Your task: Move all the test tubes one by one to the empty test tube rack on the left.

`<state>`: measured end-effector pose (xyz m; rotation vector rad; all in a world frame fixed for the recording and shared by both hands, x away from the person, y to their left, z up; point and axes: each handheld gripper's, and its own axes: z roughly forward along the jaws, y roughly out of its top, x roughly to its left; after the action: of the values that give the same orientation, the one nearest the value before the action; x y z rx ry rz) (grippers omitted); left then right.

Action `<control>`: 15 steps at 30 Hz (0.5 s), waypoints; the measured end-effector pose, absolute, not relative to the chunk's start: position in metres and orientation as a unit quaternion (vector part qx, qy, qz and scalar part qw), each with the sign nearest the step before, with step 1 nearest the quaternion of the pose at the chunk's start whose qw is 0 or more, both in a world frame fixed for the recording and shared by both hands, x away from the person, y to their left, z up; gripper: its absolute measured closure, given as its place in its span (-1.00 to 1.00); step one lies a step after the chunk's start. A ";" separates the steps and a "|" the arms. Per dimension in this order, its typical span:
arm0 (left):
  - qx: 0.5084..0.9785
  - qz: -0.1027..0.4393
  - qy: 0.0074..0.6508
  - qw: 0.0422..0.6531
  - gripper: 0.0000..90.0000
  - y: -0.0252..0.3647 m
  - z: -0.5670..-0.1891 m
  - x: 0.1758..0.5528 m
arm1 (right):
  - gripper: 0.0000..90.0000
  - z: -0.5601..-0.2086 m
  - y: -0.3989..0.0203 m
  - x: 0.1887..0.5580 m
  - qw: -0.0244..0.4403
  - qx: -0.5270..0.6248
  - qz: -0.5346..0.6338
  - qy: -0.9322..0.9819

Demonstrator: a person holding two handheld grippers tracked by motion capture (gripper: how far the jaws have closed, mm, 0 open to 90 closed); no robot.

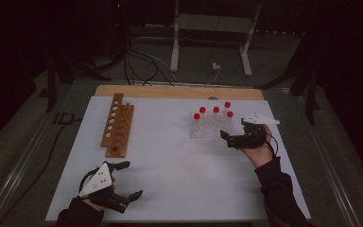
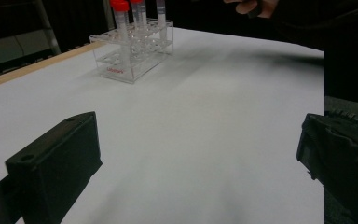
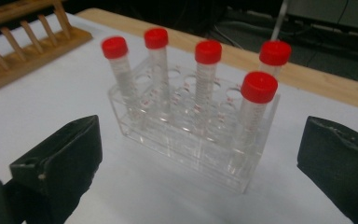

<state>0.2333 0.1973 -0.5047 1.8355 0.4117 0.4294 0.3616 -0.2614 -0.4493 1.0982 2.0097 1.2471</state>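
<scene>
A clear plastic rack (image 1: 211, 126) stands right of centre on the white table (image 1: 170, 161) and holds several upright red-capped tubes (image 1: 216, 110). My right gripper (image 1: 232, 130) hovers just to its right, open, with its jaws pointing left at the rack. In the right gripper view the rack (image 3: 168, 135) and a near tube (image 3: 257, 100) lie ahead of the open right gripper (image 3: 200, 156), untouched. My left gripper (image 1: 132, 178) rests open near the front left edge with nothing in it. Through the open left gripper (image 2: 198, 154) the rack (image 2: 133, 56) shows far off.
A wooden rack (image 1: 117, 125) with a row of holes lies at the table's left; it also shows as the wooden rack (image 3: 28, 44) in the right gripper view. A wooden strip (image 1: 179, 91) borders the far edge. Cables and a metal stand (image 1: 212, 33) are on the floor beyond.
</scene>
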 end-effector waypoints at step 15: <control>0.780 0.184 0.178 0.571 -0.99 0.198 -0.505 0.234 | -0.44 -0.461 -0.257 0.388 0.266 0.438 0.426 0.745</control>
<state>0.2341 0.1981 -0.5048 1.8300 0.4179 0.4318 0.3879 -0.2567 -0.4612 1.1834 2.0118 1.1503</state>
